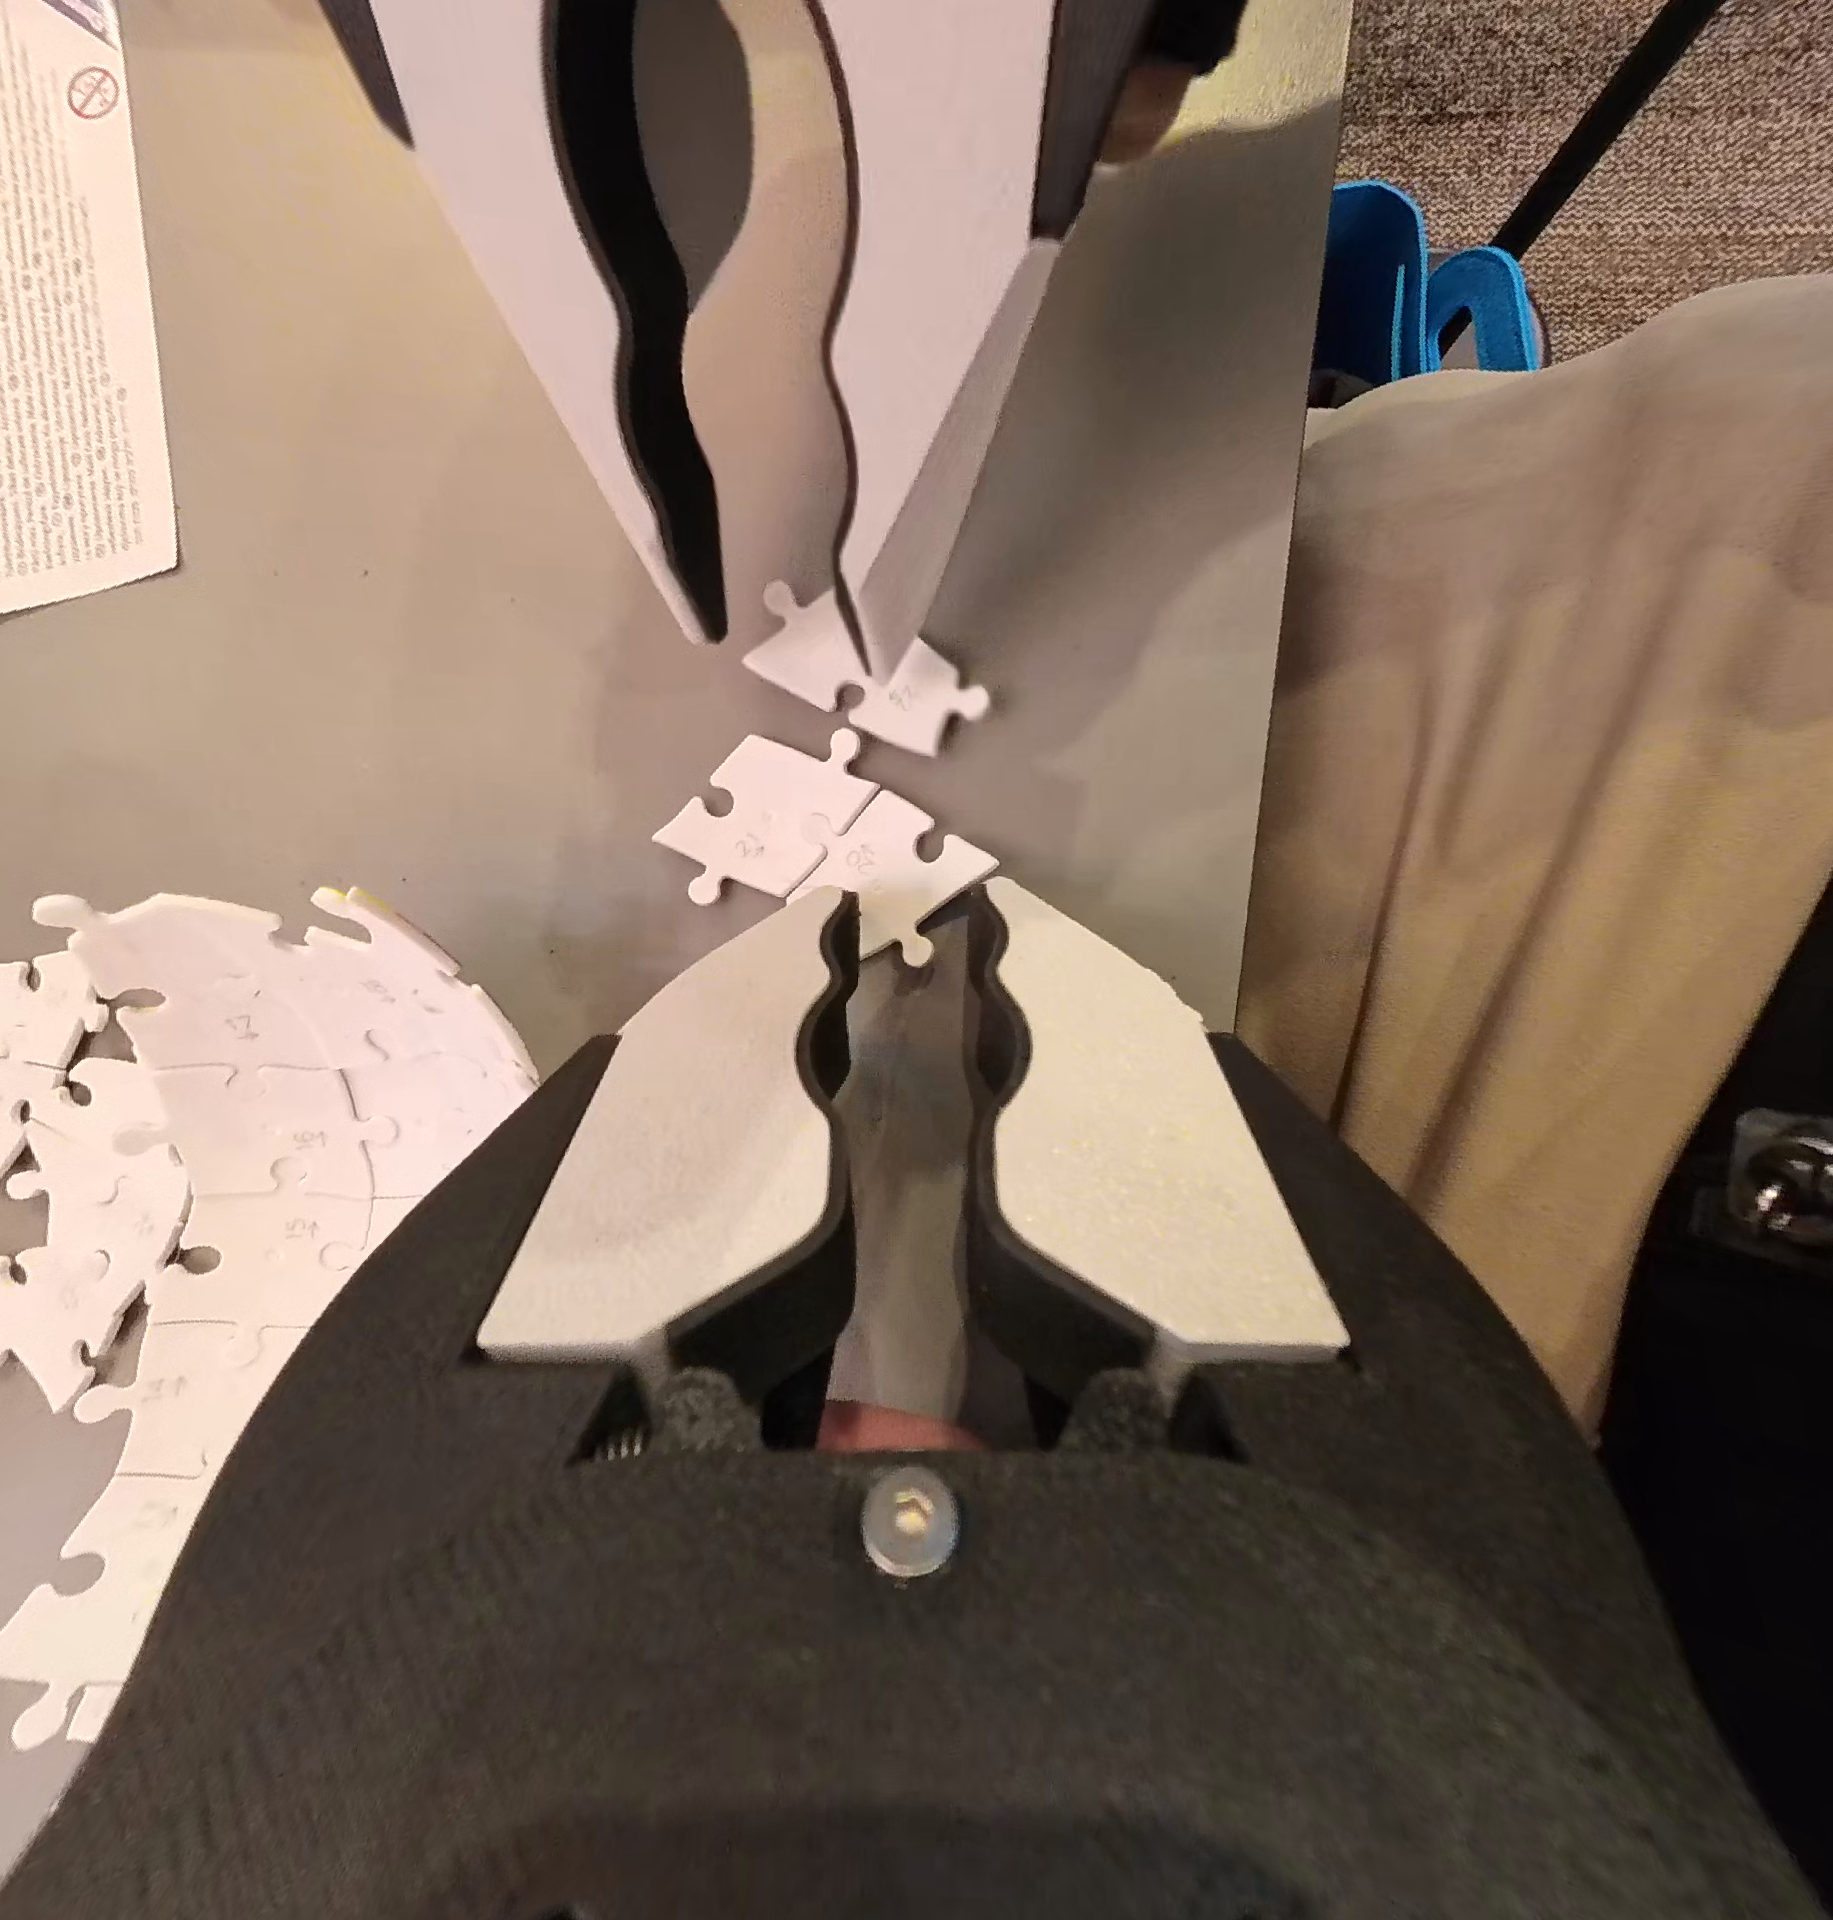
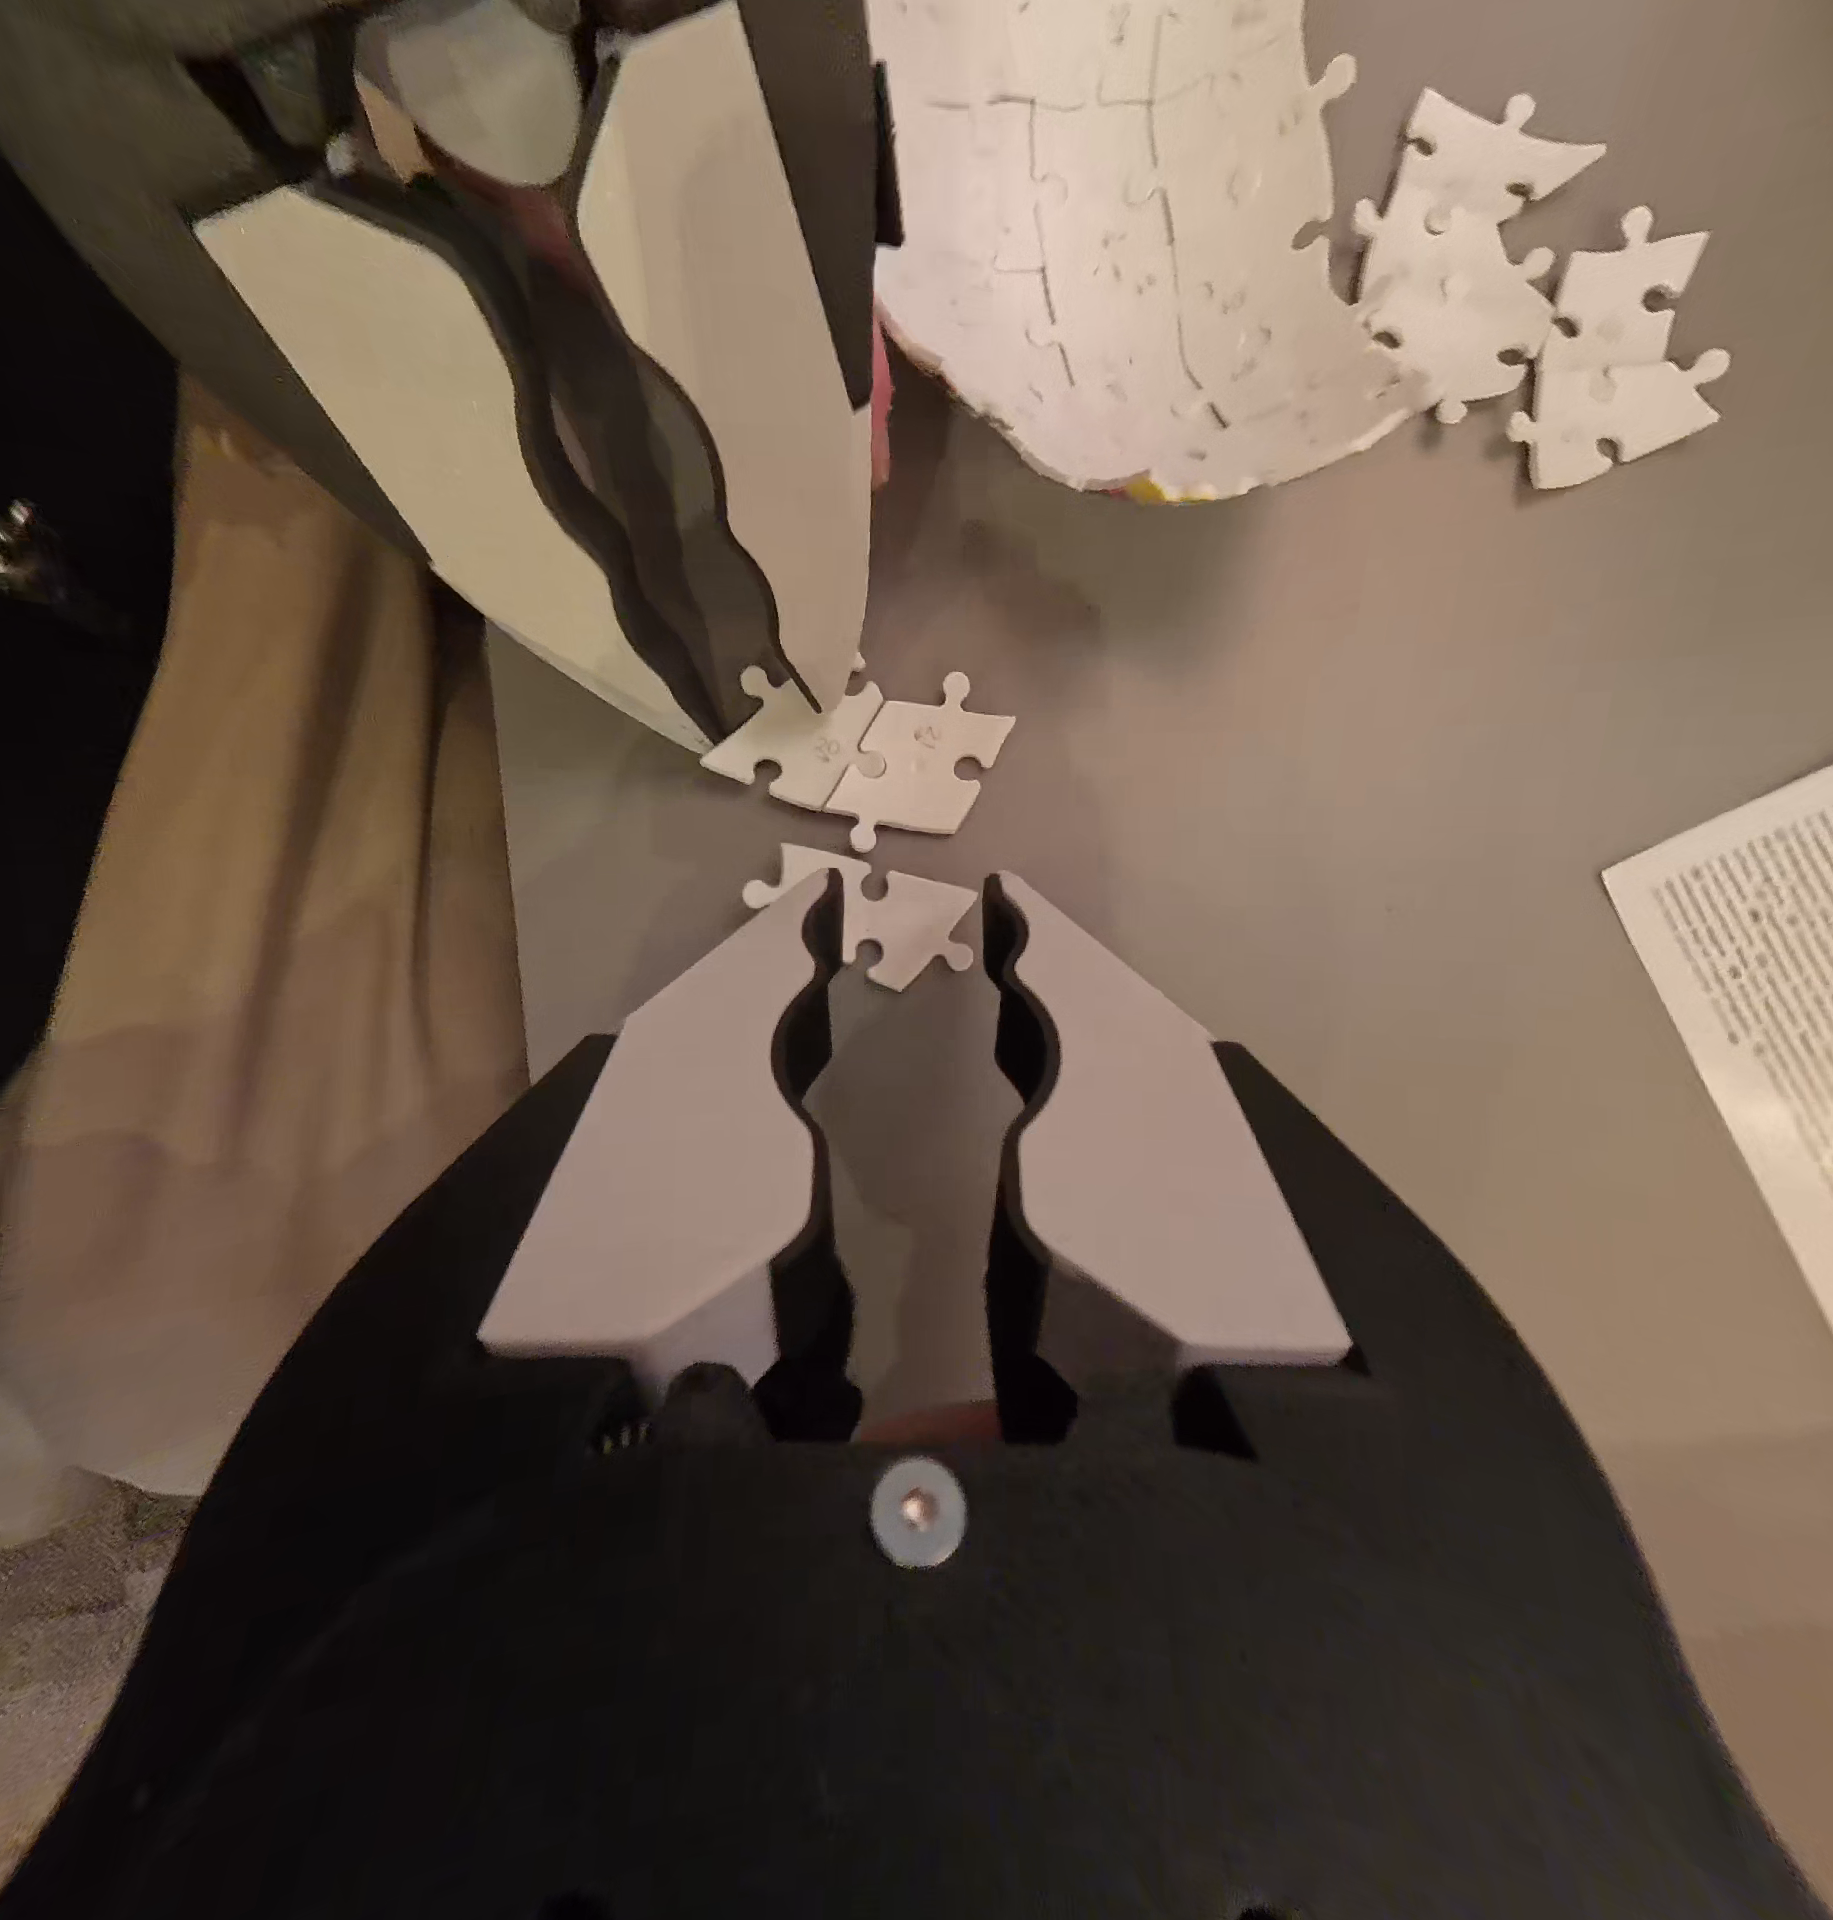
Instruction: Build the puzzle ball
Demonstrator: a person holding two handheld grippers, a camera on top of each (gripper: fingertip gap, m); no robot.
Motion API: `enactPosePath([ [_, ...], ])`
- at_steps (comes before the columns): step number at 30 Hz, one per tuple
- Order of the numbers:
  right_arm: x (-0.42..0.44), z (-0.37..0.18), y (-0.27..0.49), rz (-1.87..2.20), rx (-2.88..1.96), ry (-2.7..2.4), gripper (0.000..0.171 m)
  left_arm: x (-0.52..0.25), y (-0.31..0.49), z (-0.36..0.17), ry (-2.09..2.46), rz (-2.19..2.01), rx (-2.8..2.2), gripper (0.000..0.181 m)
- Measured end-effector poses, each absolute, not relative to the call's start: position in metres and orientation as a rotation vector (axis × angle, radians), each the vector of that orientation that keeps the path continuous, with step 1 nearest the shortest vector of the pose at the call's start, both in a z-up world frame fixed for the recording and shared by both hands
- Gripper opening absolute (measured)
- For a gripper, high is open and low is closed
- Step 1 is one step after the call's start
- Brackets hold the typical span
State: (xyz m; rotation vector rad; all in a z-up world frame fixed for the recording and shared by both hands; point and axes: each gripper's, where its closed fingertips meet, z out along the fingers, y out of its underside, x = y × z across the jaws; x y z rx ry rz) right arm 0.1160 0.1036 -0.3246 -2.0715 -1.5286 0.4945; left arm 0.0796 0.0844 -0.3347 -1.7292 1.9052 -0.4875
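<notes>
Left wrist view: left gripper (image 1: 912, 914) sits low over a joined pair of white puzzle pieces (image 1: 824, 831) on the grey table (image 1: 372, 675); its jaws stand a little apart with 1 corner of the pair between the tips, and I can't tell whether they actually pinch it or just rest on it. Right gripper (image 1: 798, 623) comes in from the far side onto a second joined pair (image 1: 870, 681), tips spread, 1 tip pressing down on the seam, nothing grasped. The 2 pairs lie near each other, a narrow gap between, tab facing socket. Curved part-built shell (image 1: 268, 1091) of the ball lies to the left with loose pieces (image 1: 50, 1247) beside it; printed sheet (image 1: 50, 312) further off, near the table's far side. Right wrist view agrees: right gripper's jaws straddle its pair, clearly released. Handling guess: pieces are thin, light, fairly stiff plastic-like card, slick on this tabletop, so they will likely skate when pushed. Best hold is edge-on across a flat side, away from tabs; joints may pop if twisted.
</notes>
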Motion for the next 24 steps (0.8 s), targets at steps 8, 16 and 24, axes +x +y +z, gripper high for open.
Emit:
enactPosePath([
  [8, 0.125, -0.332, 0.101, 0.462, -2.095, -1.596, 0.022, 0.079, 0.084, -0.335, 1.905, -0.487, -1.728, 0.019],
  [16, 0.142, -0.333, 0.089, 0.414, -2.354, -1.318, 0.018, 0.080, 0.083, -0.335, 1.904, -0.483, -1.733, 0.018],
  [24, 0.143, -0.327, 0.081, 0.399, -2.312, -1.355, 0.032, 0.080, 0.083, -0.335, 1.909, -0.474, -1.729, 0.018],
])
